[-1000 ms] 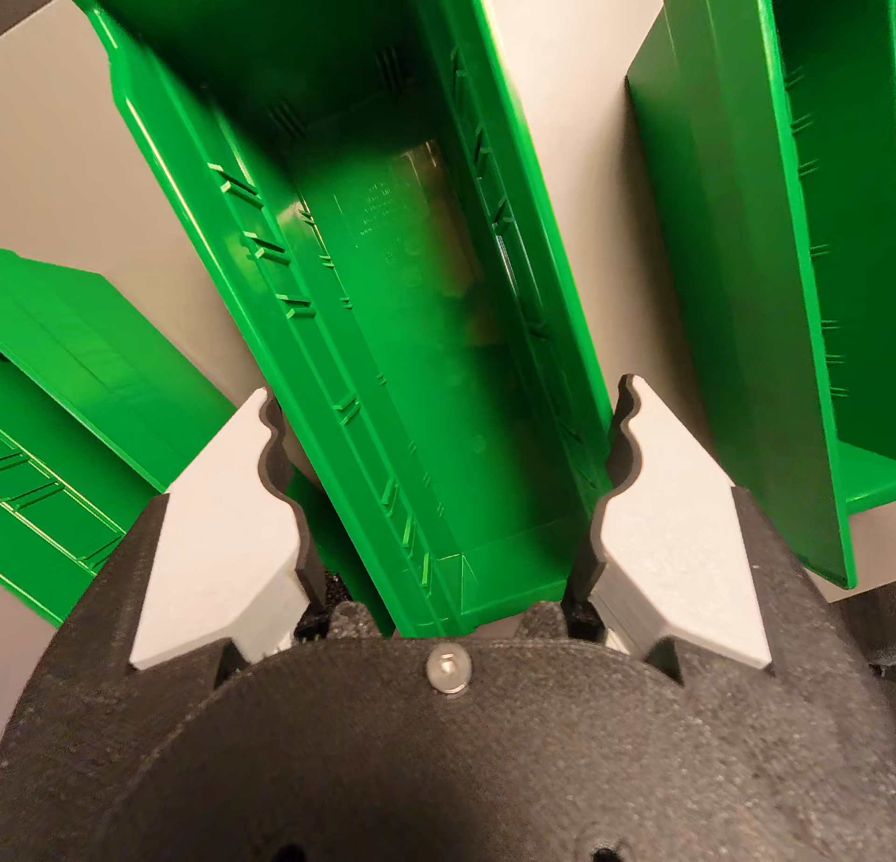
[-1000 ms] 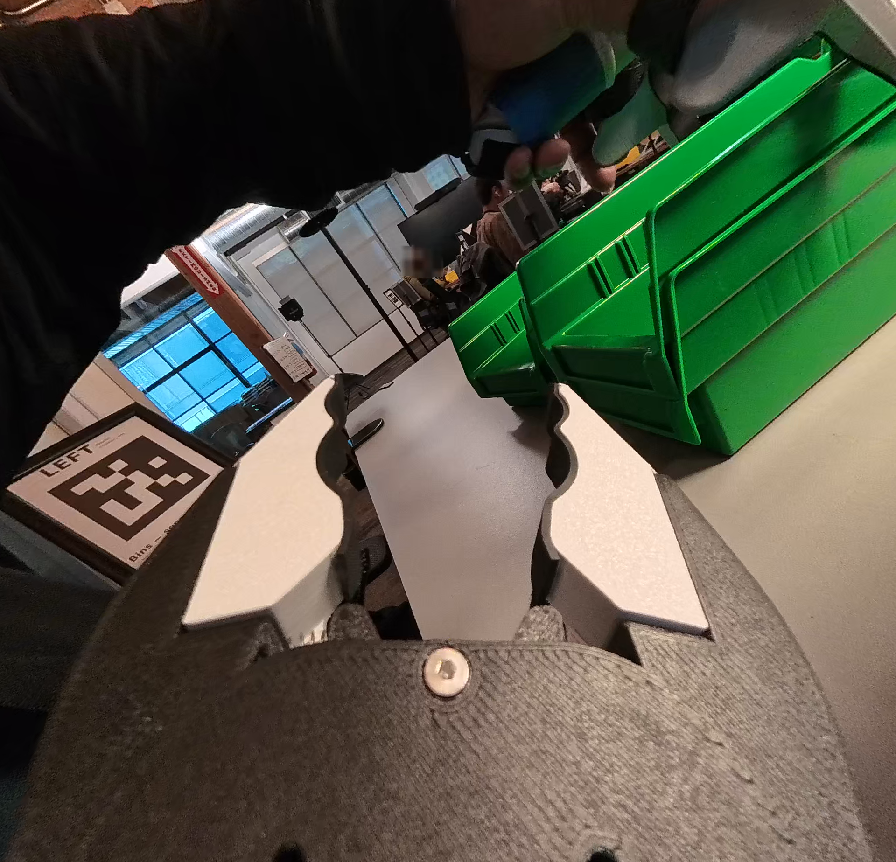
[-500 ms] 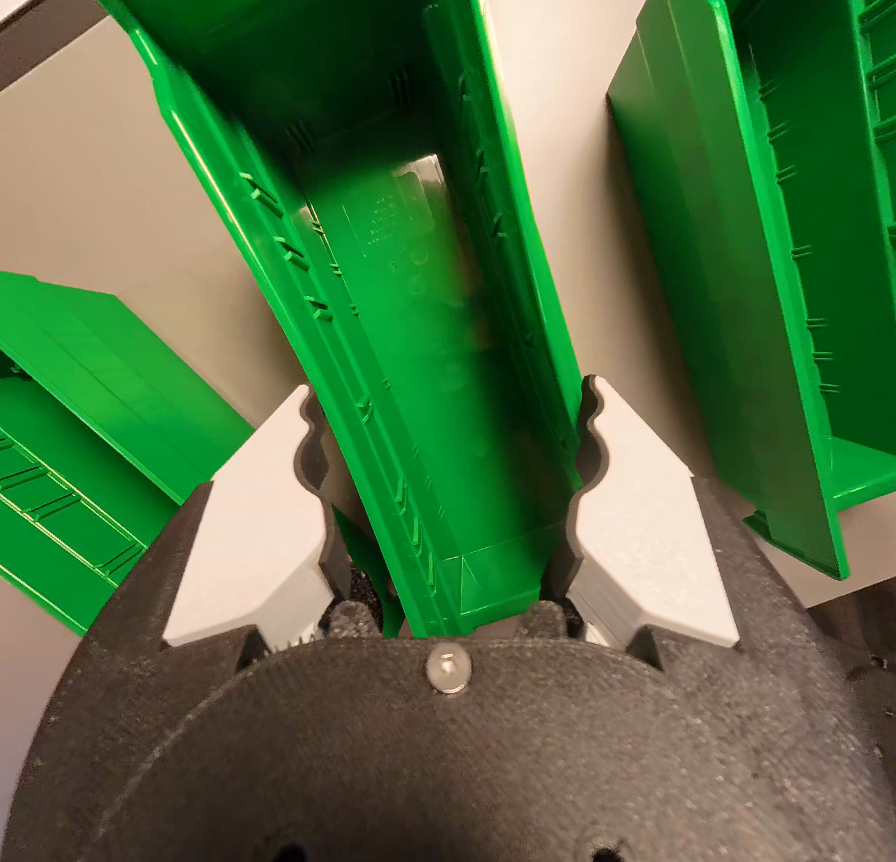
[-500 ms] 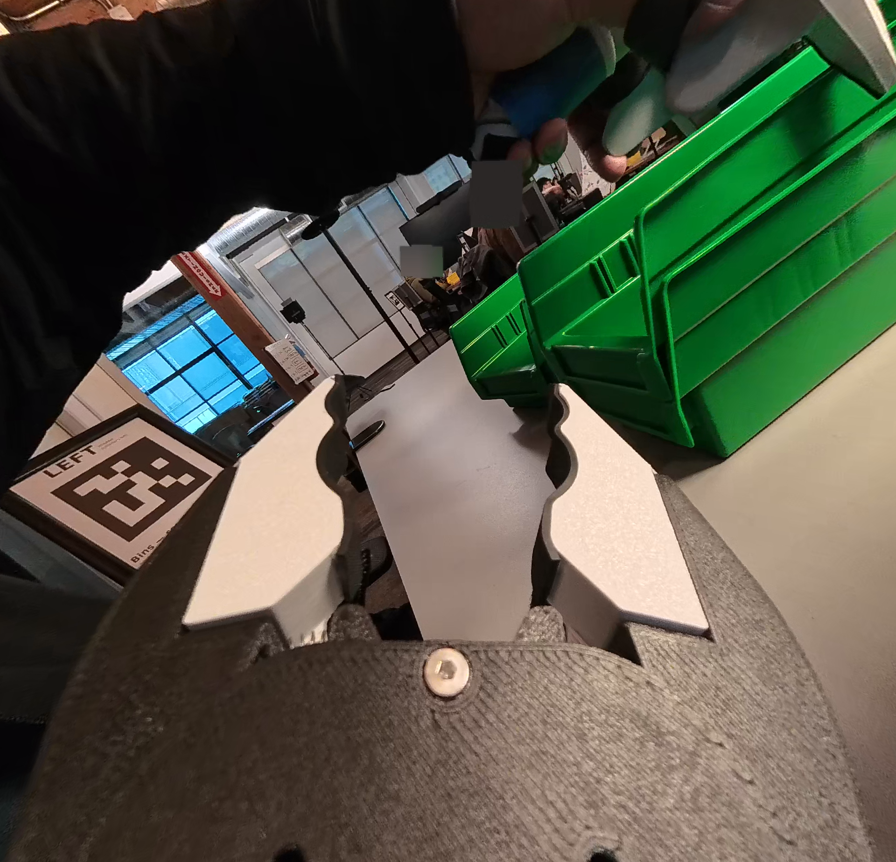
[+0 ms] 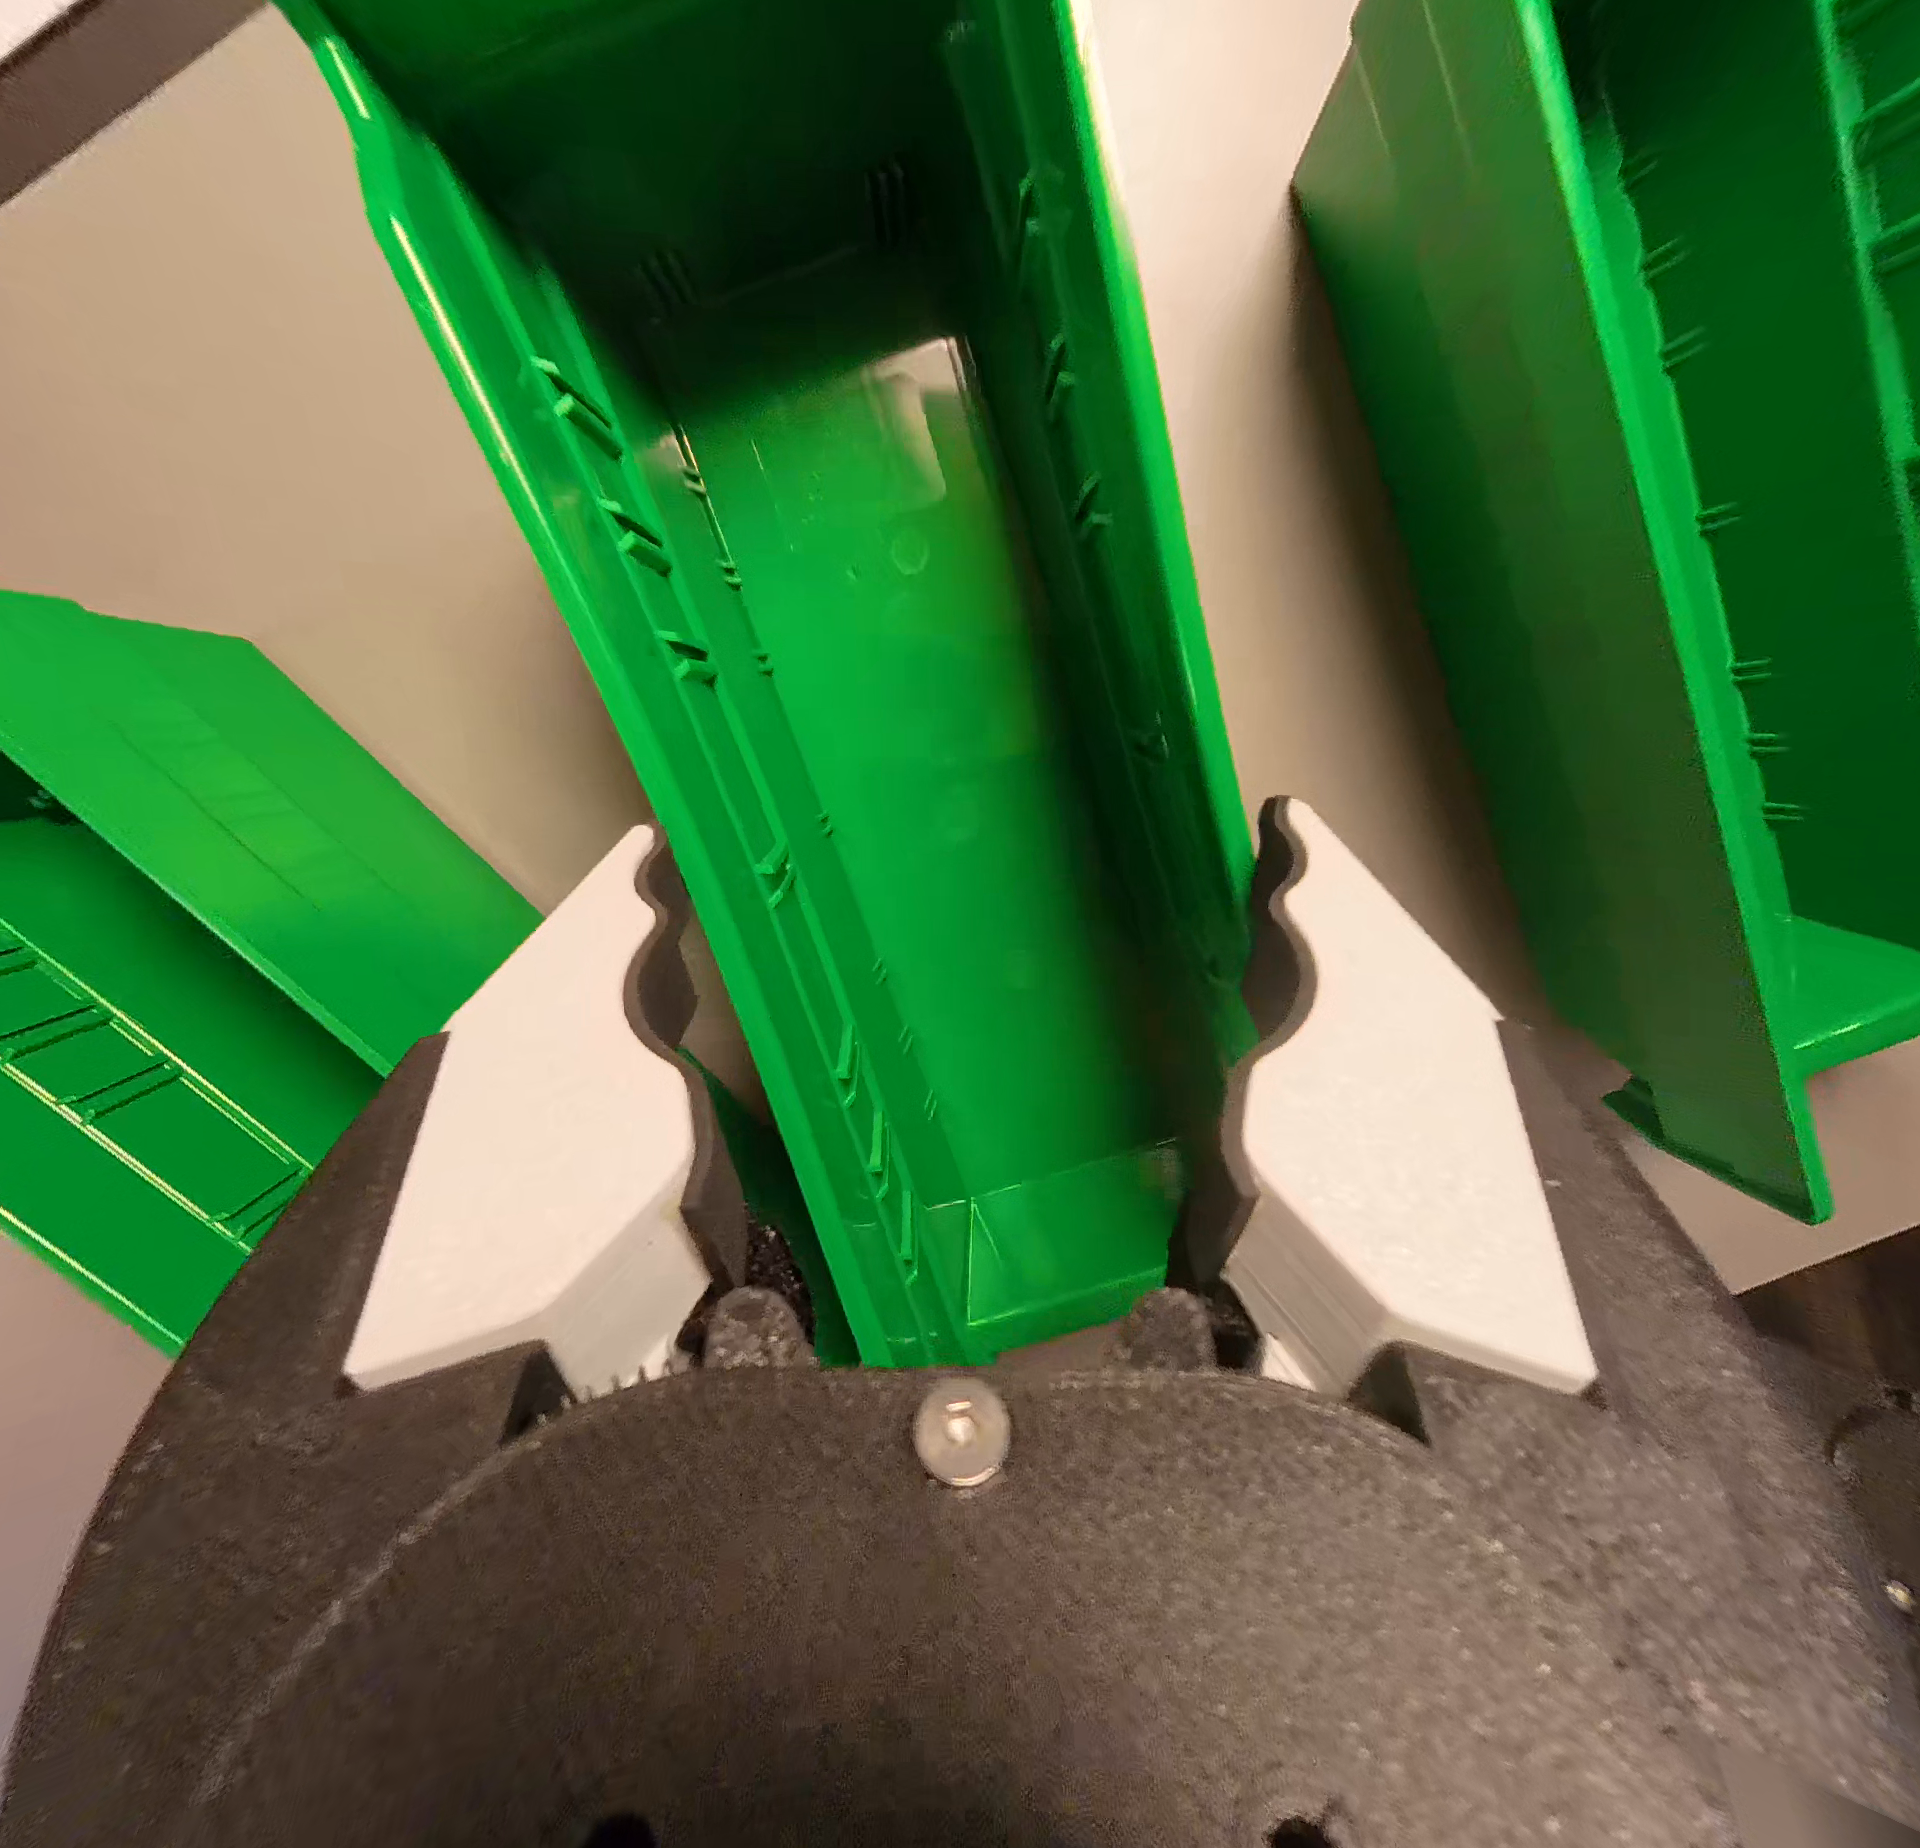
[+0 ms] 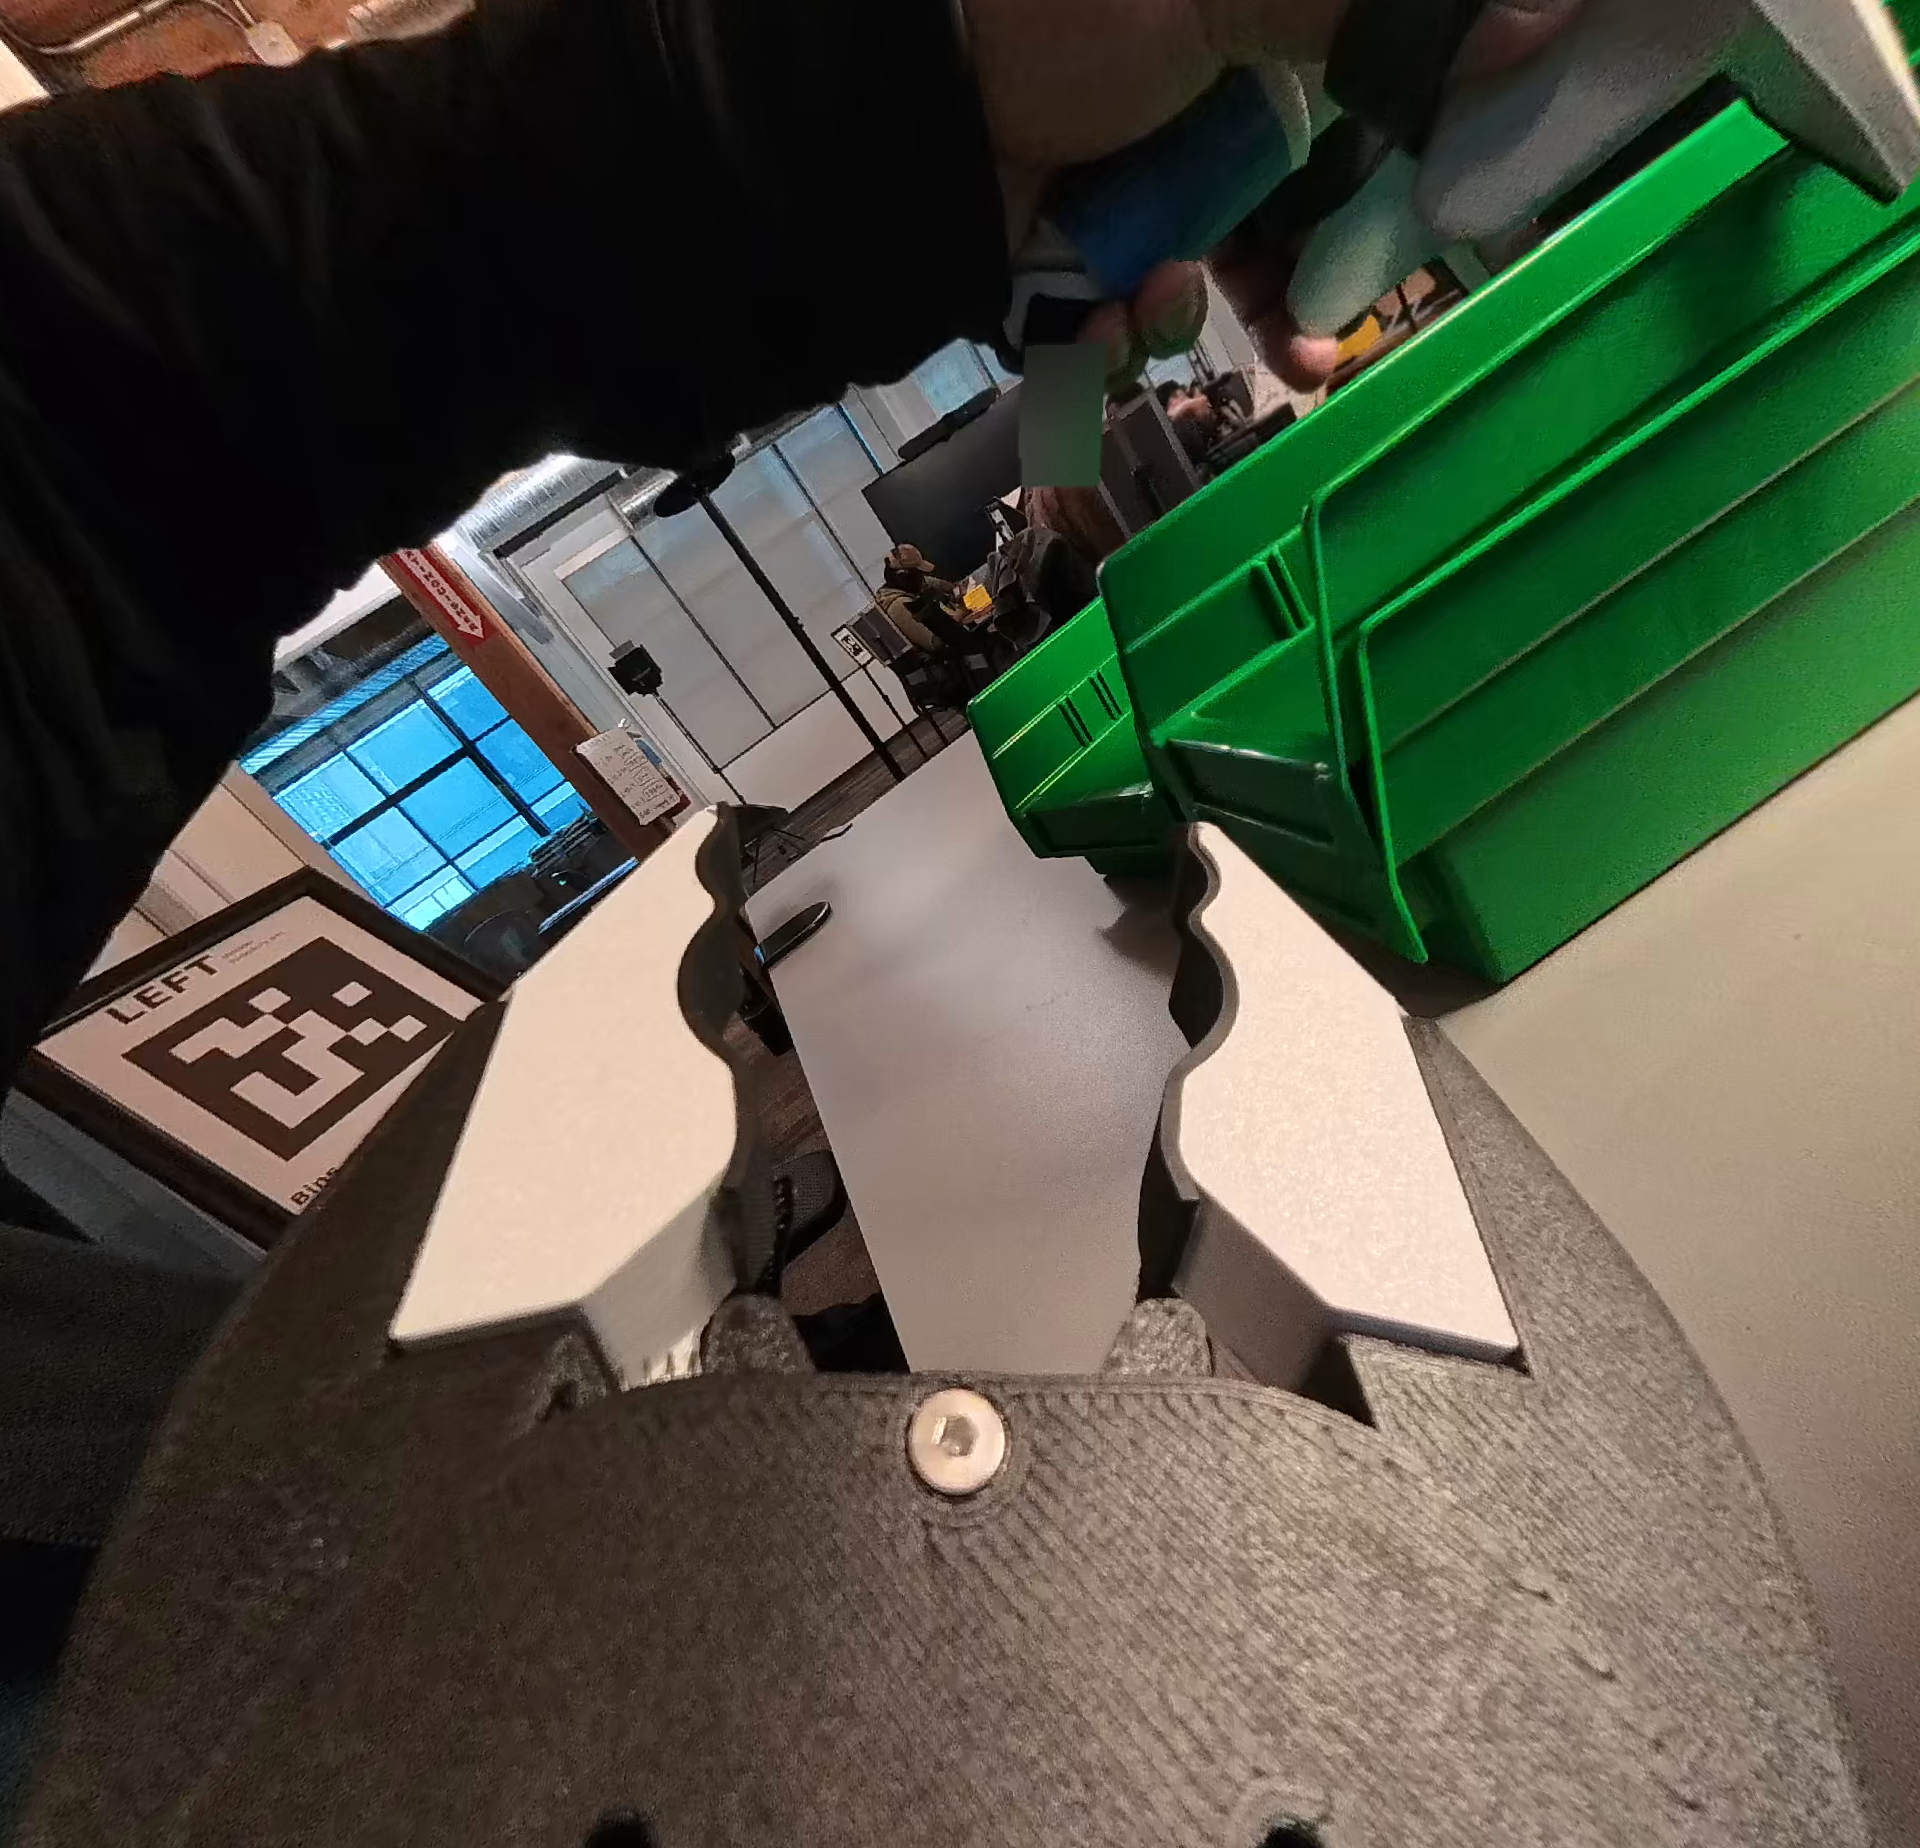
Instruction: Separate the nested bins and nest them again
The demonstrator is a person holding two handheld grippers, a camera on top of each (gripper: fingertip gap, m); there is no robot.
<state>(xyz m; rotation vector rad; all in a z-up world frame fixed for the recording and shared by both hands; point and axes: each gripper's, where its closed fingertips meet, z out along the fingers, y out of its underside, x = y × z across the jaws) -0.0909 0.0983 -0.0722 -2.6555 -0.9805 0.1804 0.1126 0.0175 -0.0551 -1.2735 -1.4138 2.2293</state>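
Note:
In the left wrist view my left gripper (image 5: 961, 863) is shut on a long green bin (image 5: 914, 759). One pad presses its left rim and the other its right wall, near the bin's closer end. The right wrist view shows that gripper (image 6: 1766, 63) from below, in a person's hand, holding this bin (image 6: 1558, 468) tilted over a second green bin (image 6: 1683, 759) on the table. My right gripper (image 6: 956, 863) is open and empty, low over the grey table (image 6: 987, 1071), to the left of those bins.
Another green bin (image 5: 1558, 551) stands right of the held one and one more (image 5: 187, 863) lies at the left. A farther green bin (image 6: 1060, 738) sits behind. A black-sleeved arm (image 6: 520, 240) crosses above. A framed marker card (image 6: 260, 1050) stands at the left.
My left jaws closed in from wide open until both pads met the green bin's sides. The bin shifted a little in view. My right gripper stayed still and open.

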